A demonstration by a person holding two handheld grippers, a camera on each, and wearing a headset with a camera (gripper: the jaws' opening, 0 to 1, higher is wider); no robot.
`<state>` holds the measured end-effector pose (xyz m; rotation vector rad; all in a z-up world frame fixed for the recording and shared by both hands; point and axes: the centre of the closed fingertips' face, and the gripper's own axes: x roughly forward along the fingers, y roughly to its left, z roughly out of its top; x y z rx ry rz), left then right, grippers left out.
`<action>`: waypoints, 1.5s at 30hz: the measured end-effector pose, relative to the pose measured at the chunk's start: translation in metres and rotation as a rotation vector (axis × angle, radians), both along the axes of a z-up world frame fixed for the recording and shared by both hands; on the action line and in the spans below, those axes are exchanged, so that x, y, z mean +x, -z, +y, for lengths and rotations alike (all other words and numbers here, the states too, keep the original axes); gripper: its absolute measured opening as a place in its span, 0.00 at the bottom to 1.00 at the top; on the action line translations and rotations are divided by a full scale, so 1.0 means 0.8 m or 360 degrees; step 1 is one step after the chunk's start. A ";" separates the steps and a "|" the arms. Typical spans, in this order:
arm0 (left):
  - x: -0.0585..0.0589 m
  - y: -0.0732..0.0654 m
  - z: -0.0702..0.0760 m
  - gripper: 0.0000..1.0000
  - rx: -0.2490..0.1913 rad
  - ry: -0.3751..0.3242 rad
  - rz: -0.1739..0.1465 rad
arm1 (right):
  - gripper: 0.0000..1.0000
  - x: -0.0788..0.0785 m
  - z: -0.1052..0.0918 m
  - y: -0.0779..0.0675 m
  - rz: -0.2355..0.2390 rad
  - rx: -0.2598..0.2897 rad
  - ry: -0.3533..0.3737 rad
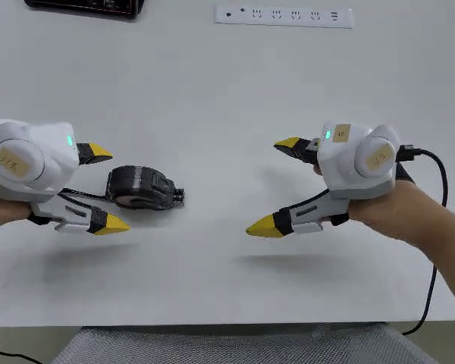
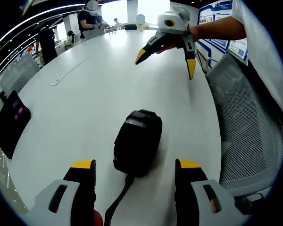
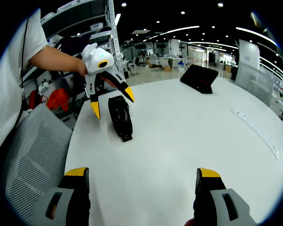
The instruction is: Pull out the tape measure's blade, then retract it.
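Note:
A black tape measure [image 1: 142,188] lies on the white table [image 1: 212,83], its blade tip facing right and no blade drawn out. My left gripper [image 1: 106,187] is open, its yellow-tipped jaws standing on either side of the case's left end without touching it. The left gripper view has the tape measure [image 2: 137,142] just beyond the jaws, a thin cord trailing from it toward the camera. My right gripper [image 1: 277,184] hangs open well to the right of the case, with nothing between its jaws. From the right gripper view the tape measure [image 3: 120,116] lies far off, by the left gripper [image 3: 110,102].
A white power strip [image 1: 284,16] lies at the table's far edge and a dark tablet-like device [image 1: 87,6] at the far left. A grey mesh chair [image 1: 227,345] sits at the near edge. A black cable [image 1: 441,227] runs off the right gripper.

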<state>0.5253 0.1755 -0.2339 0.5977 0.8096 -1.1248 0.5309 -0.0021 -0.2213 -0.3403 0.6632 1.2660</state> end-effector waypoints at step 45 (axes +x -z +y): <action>0.007 0.016 -0.009 0.29 0.0143 0.0124 0.0030 | 0.89 -0.008 0.042 0.011 0.0031 0.0043 -0.0072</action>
